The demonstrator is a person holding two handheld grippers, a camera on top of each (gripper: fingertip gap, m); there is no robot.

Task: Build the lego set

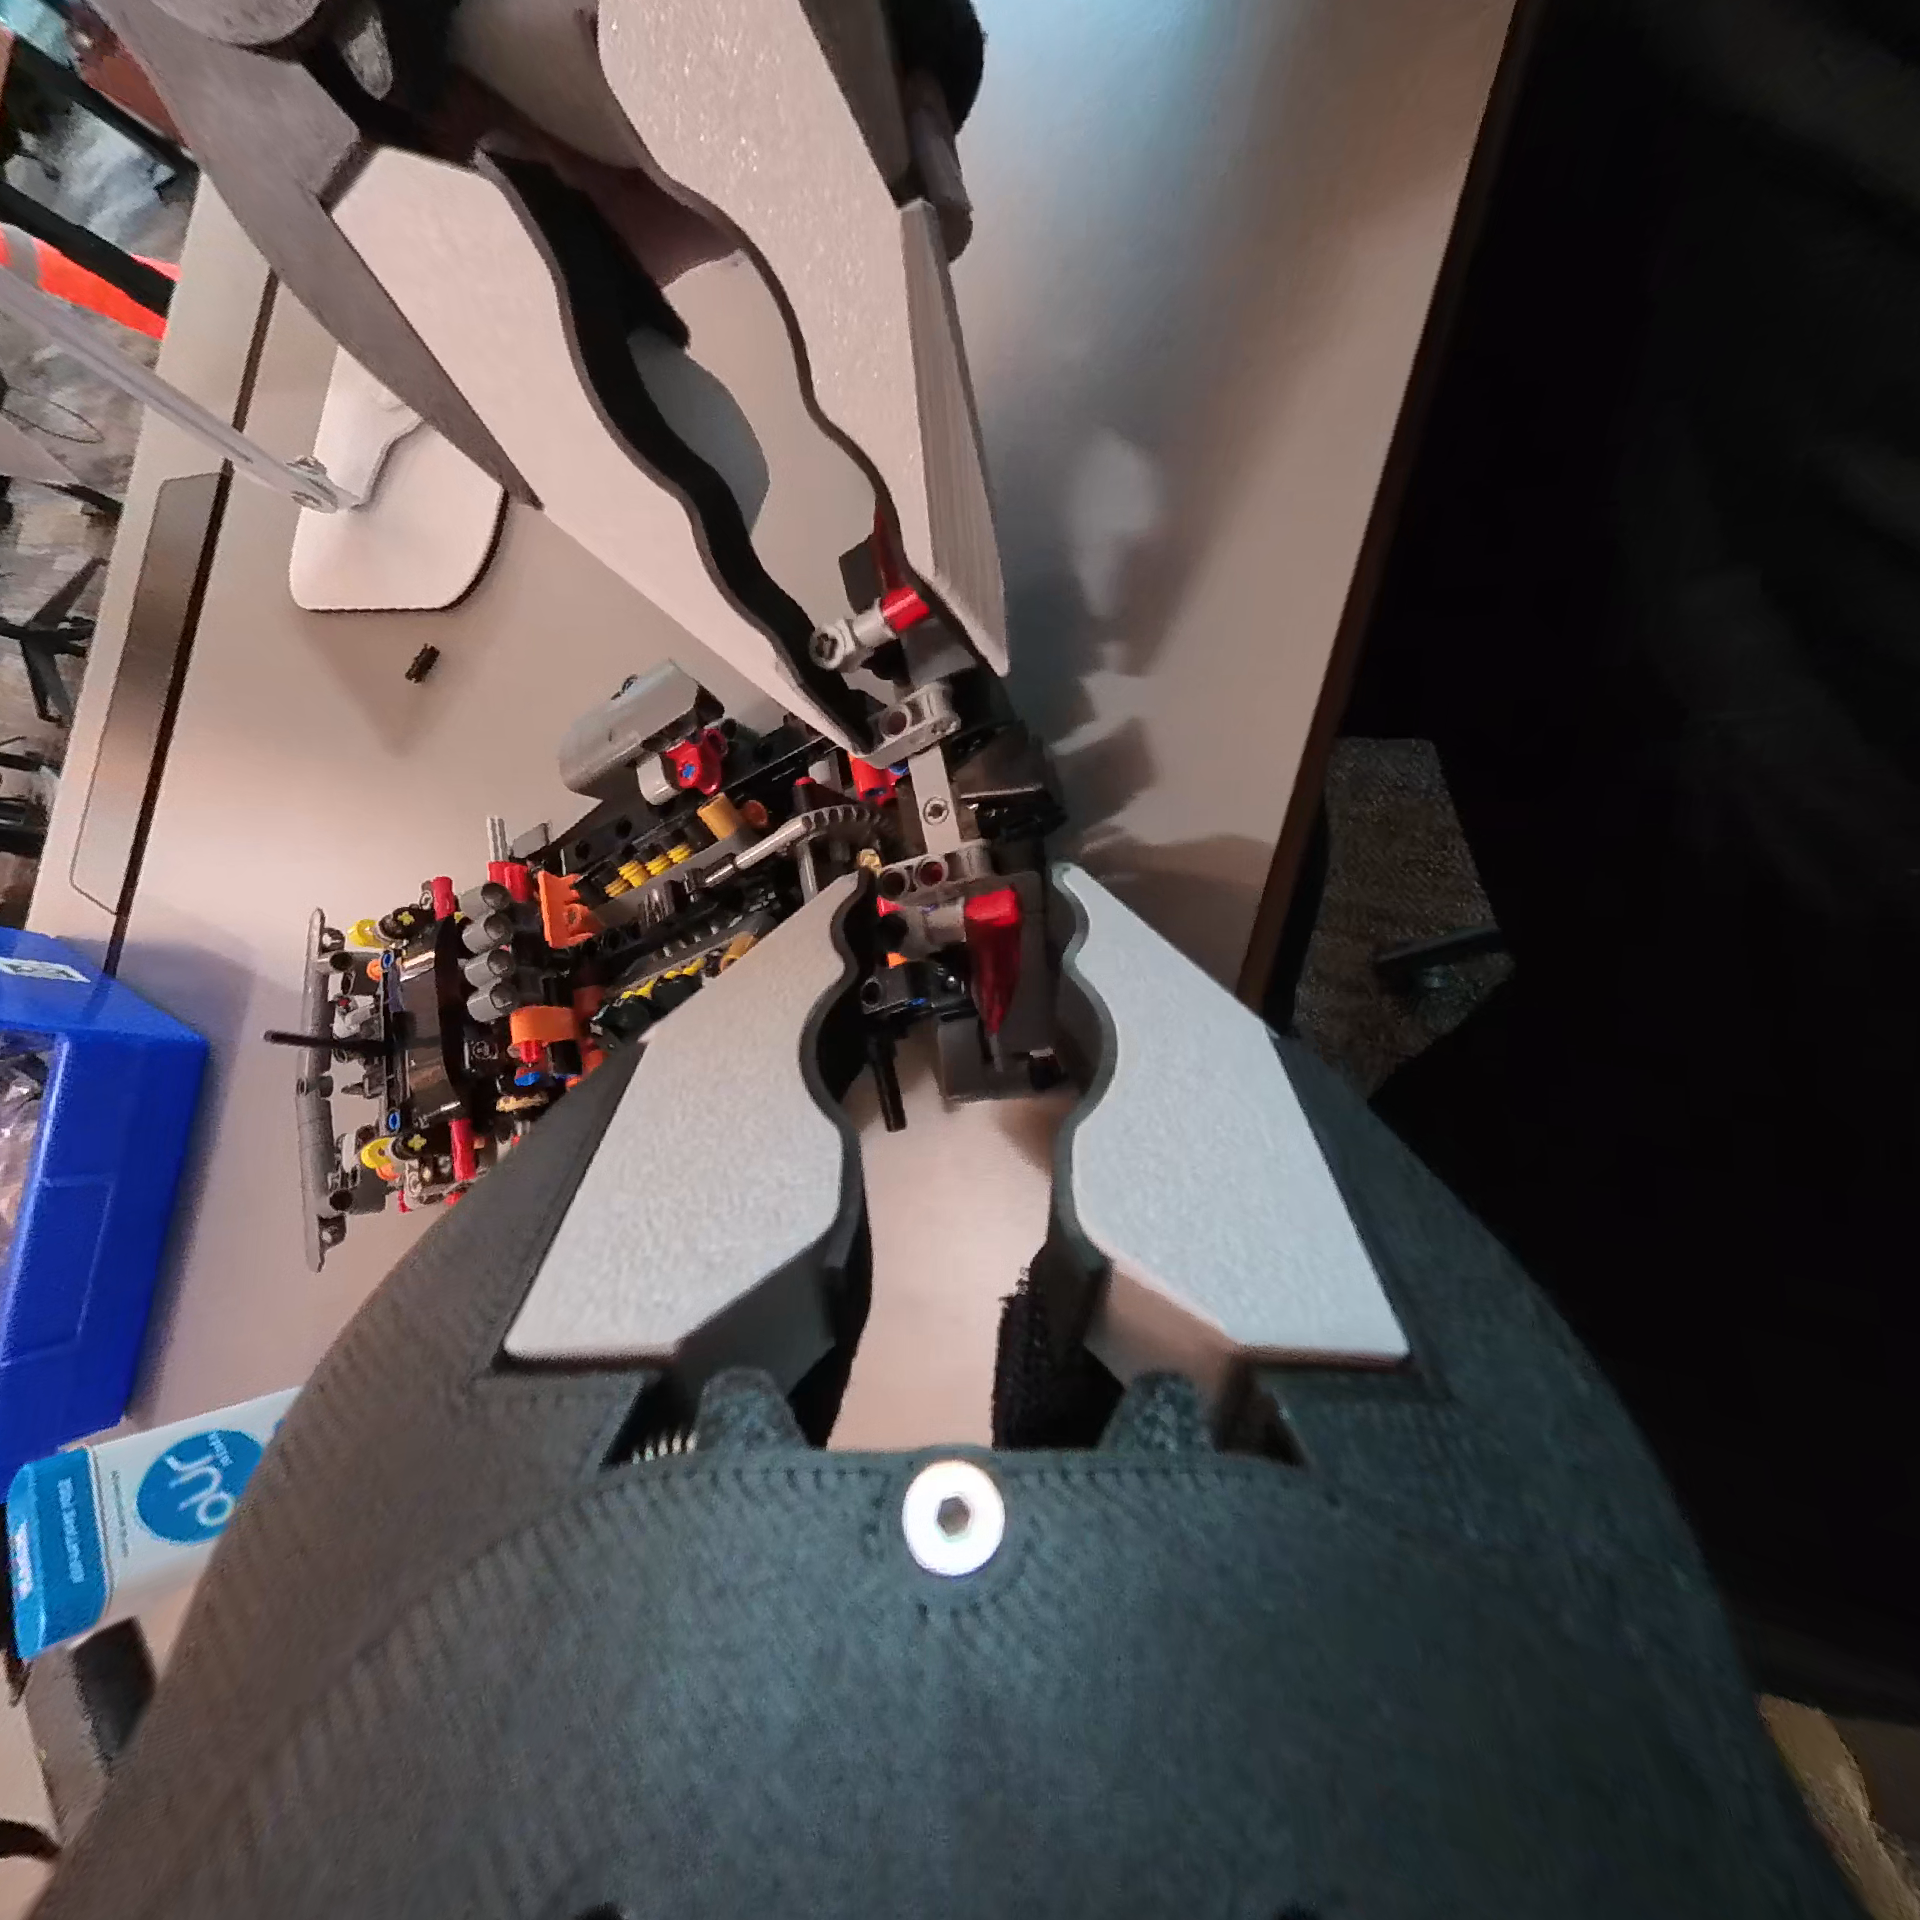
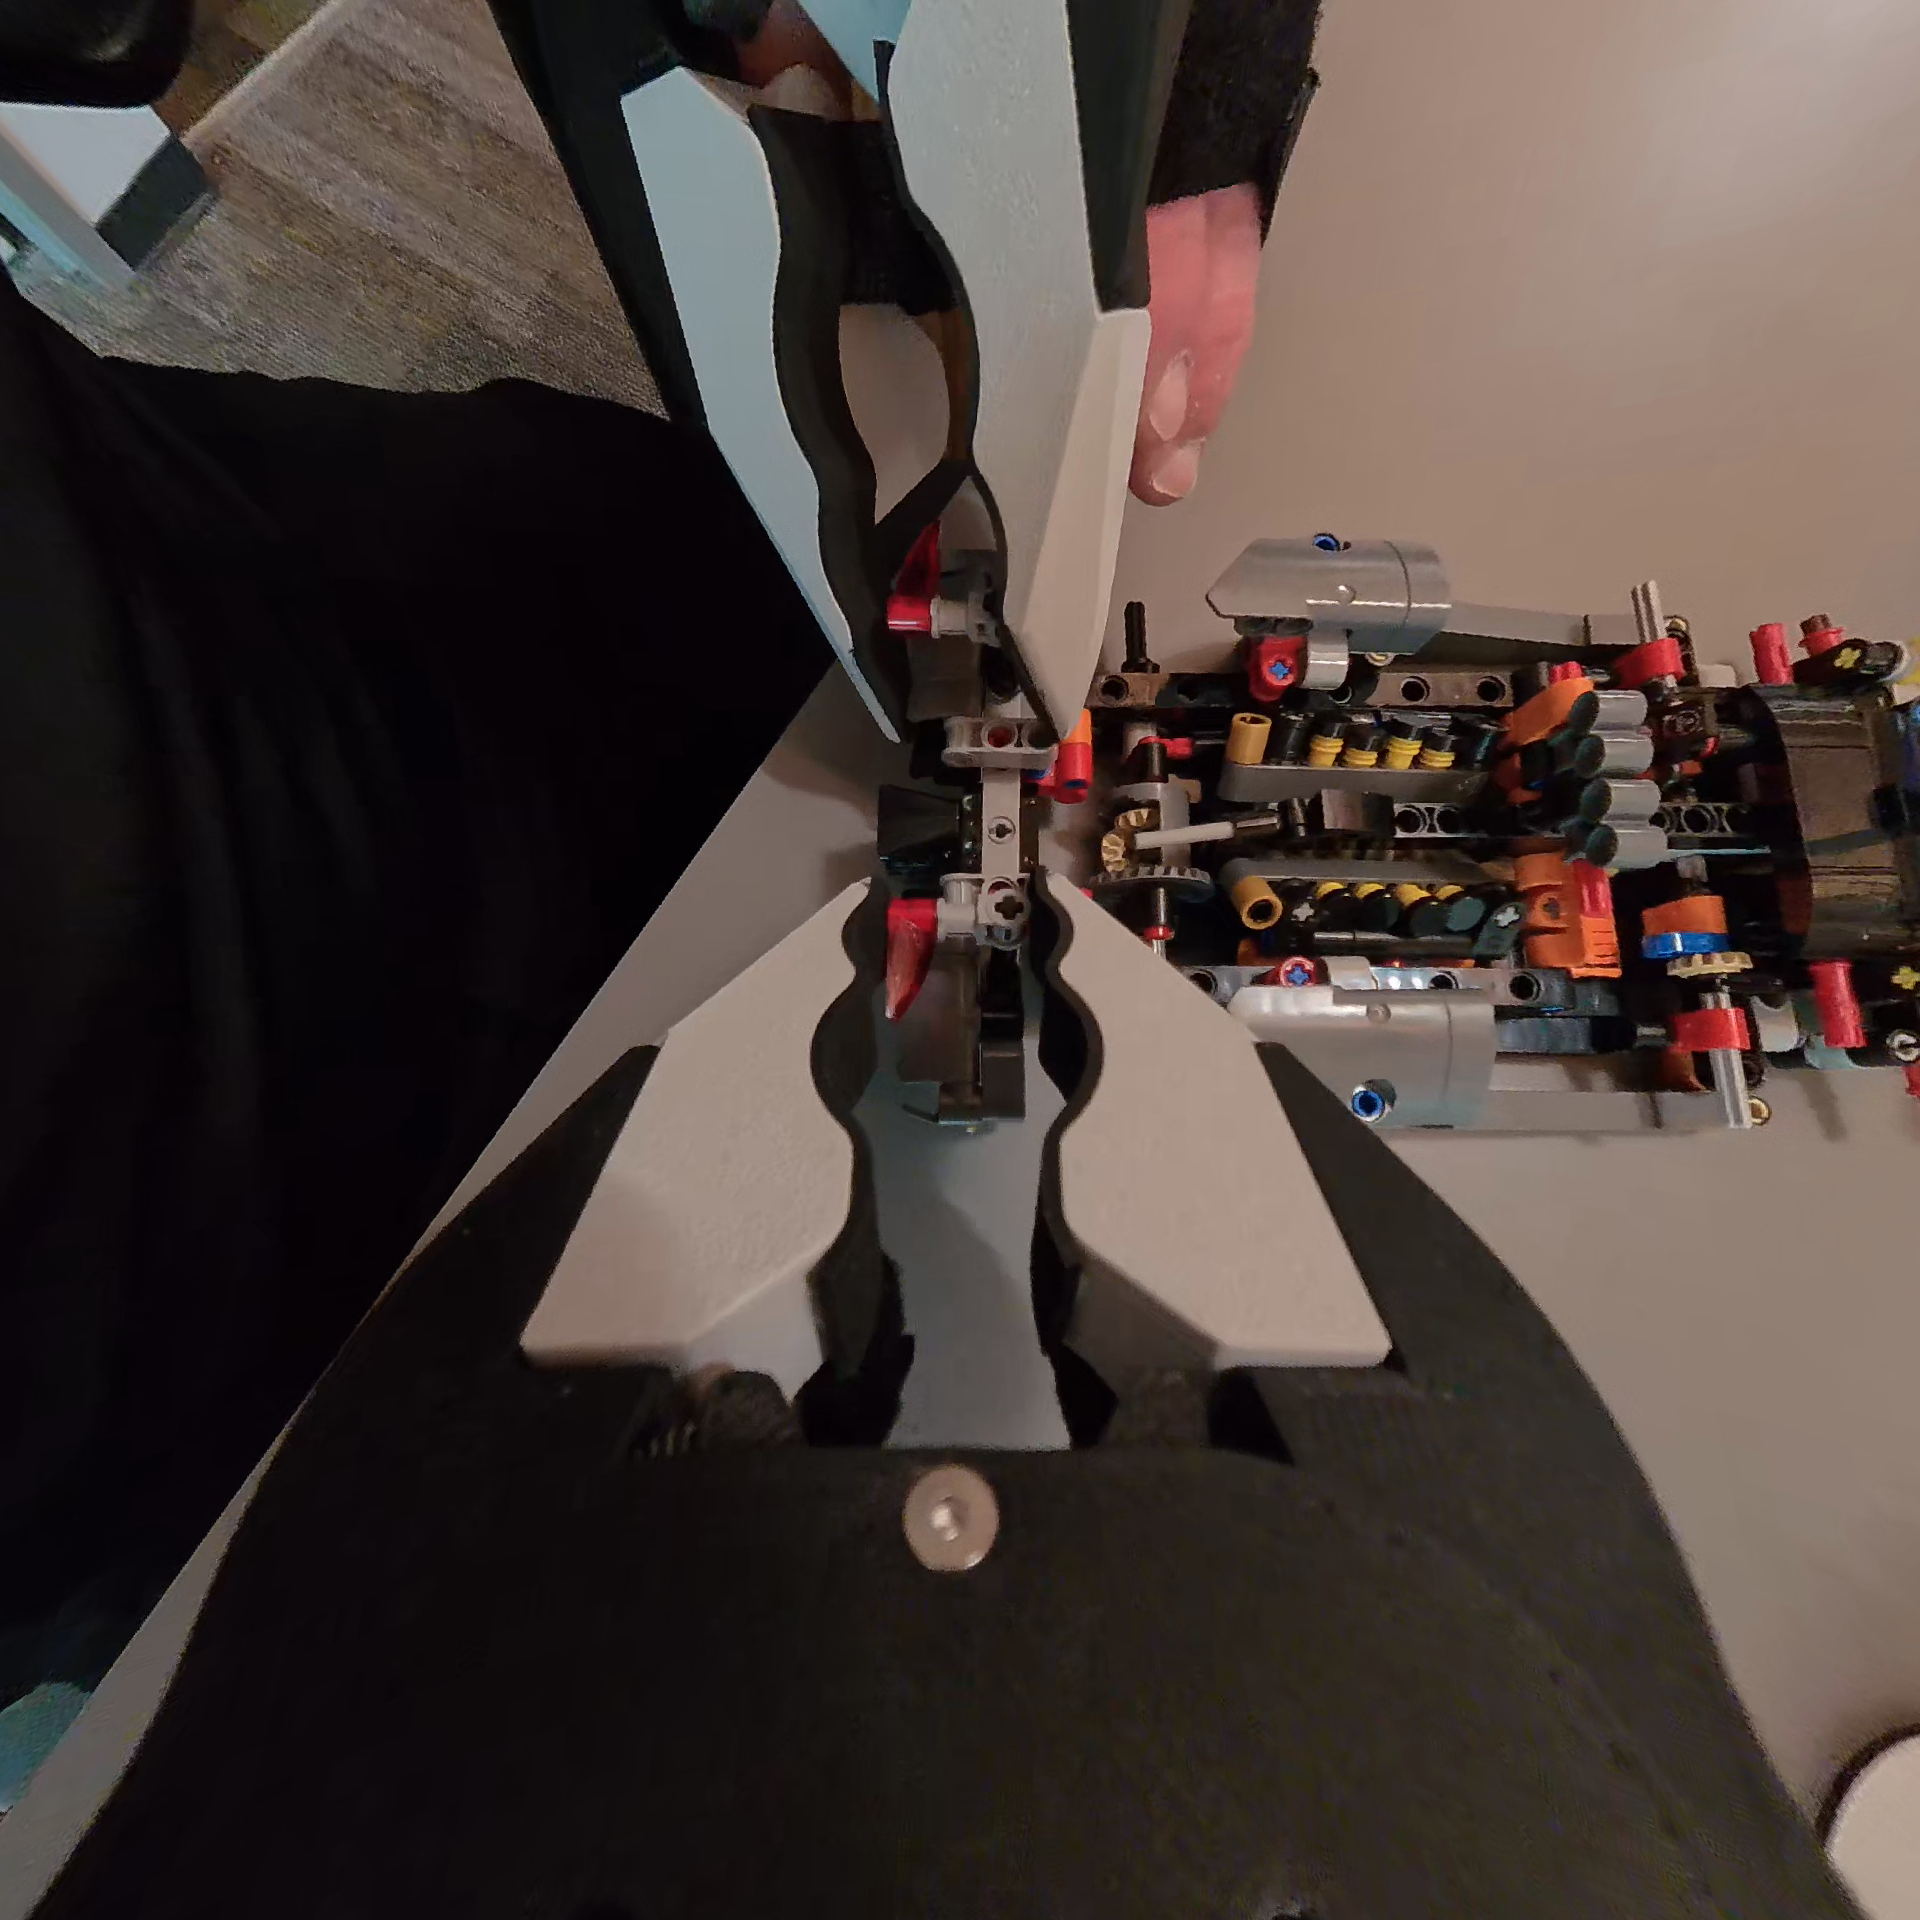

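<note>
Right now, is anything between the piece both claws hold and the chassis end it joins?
Nothing visible. The sub-assembly, held by left claw and right claw, sits beside the chassis; only bare table between.

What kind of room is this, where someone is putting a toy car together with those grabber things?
Probably an office or home workroom. The lego chassis lies on a plain pale desk over grey carpet, with a blue parts box at one end. Nothing looks like a factory.

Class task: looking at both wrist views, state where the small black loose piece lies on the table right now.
Only the left wrist view shows the small black piece: it lies alone on the table, upper left, between the pale mat and the chassis.
</note>
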